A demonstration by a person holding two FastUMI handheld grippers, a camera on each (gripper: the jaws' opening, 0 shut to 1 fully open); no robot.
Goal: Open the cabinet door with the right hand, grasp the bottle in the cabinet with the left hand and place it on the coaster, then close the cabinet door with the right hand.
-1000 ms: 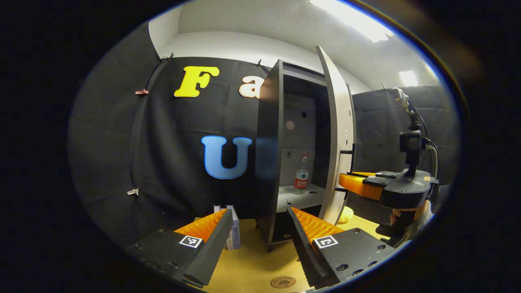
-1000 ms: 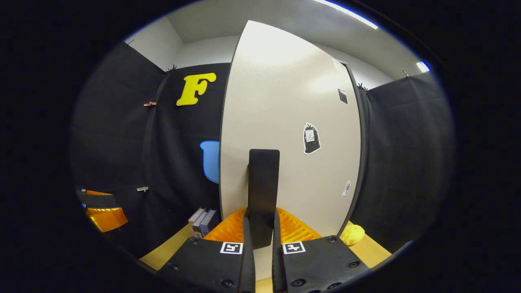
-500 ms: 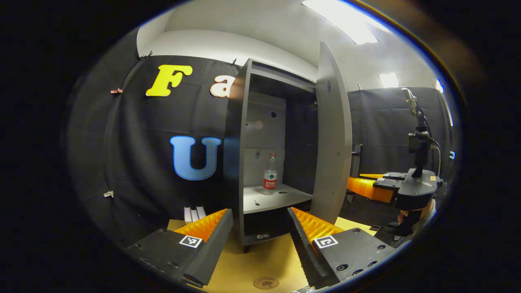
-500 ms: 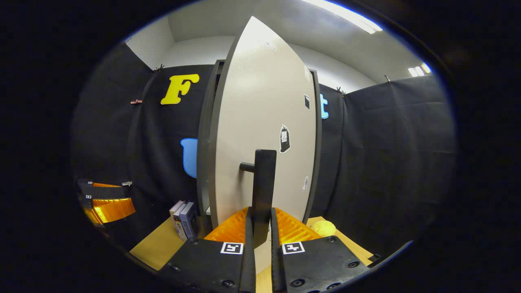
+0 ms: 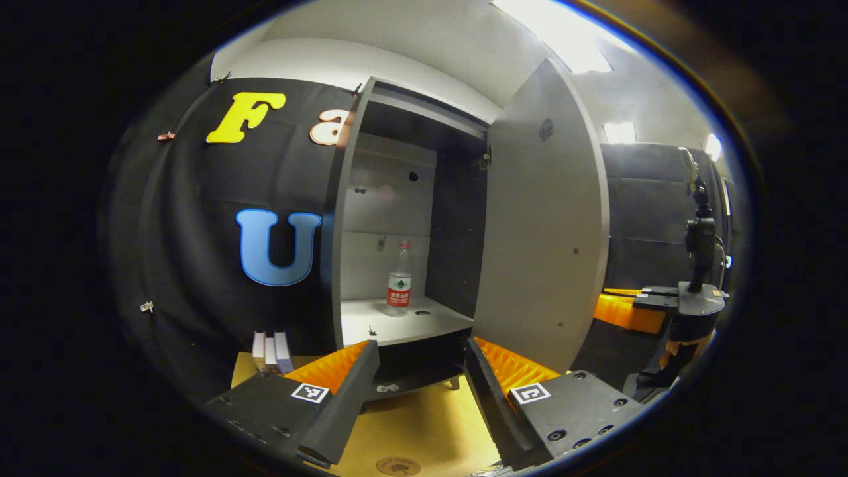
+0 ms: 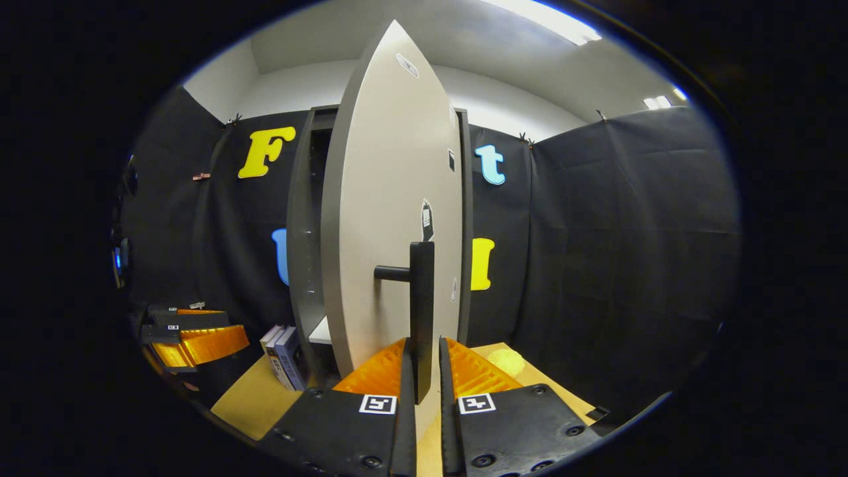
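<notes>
At the cabinet, the door (image 5: 540,218) swings wider than before, right gripper (image 6: 424,377) clamped on its handle (image 6: 421,311). Left gripper (image 5: 417,371) hangs spread, facing the bottle (image 5: 399,288).

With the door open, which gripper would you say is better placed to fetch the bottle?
Left. The left gripper is open and faces the bottle, while the right gripper is clamped on the door handle.

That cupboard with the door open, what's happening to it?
A person is holding a grabbing tool in each hand. The right tool is shut on the cabinet door's handle and has the cabinet door swung wide open. Inside, a water bottle stands upright on the shelf. The left tool is open, empty and pointed at the bottle, not touching it. The coaster lies on the table, with nothing on it.
</notes>
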